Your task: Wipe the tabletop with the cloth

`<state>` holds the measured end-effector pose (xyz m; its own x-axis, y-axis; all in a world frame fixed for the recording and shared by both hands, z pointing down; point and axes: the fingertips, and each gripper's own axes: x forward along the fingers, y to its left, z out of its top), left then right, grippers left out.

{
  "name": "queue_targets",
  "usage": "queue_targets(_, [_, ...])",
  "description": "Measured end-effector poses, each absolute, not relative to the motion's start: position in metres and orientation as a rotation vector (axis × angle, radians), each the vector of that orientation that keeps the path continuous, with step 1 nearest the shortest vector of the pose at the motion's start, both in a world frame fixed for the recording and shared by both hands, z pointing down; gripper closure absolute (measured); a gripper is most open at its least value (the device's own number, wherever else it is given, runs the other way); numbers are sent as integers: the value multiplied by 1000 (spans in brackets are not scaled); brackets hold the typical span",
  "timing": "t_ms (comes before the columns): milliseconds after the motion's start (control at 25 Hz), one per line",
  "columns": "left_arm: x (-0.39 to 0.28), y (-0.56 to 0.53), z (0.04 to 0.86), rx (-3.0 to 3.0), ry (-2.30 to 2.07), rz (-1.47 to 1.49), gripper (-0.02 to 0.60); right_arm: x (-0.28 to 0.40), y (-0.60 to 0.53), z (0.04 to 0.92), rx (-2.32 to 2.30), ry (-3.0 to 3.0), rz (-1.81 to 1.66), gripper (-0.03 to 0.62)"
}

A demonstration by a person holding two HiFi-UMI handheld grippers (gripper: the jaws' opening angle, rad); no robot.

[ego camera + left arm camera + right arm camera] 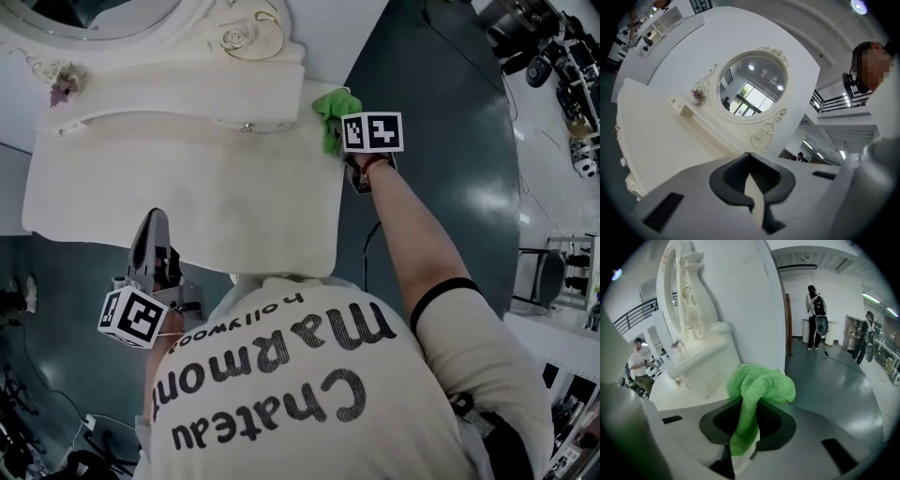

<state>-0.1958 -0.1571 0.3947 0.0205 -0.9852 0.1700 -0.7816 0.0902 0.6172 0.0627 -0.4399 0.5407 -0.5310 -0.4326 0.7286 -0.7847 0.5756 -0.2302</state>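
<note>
A green cloth [331, 109] lies bunched on the back right corner of the white dressing tabletop [187, 187], beside the raised shelf. My right gripper [742, 449] is shut on the green cloth [757, 386], and a strip of it runs down between the jaws. In the head view the right gripper [343, 146] shows mostly as its marker cube at the table's right edge. My left gripper [151, 225] hovers at the front left edge of the tabletop, tips pointing at the table. The left gripper [756, 194] is shut with nothing in it.
An oval mirror [752, 86] in a carved white frame stands at the back of the table. A small flower ornament [64, 89] sits on the shelf at its left. Dark floor [441, 141] surrounds the table. Equipment [562, 66] is at the far right, and people [814, 310] stand in the room.
</note>
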Motion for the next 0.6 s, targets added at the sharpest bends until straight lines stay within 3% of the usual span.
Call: queue_targets(600, [-206, -165, 375, 1830, -1704, -419, 575, 122, -423, 525, 1283, -2053, 775, 497])
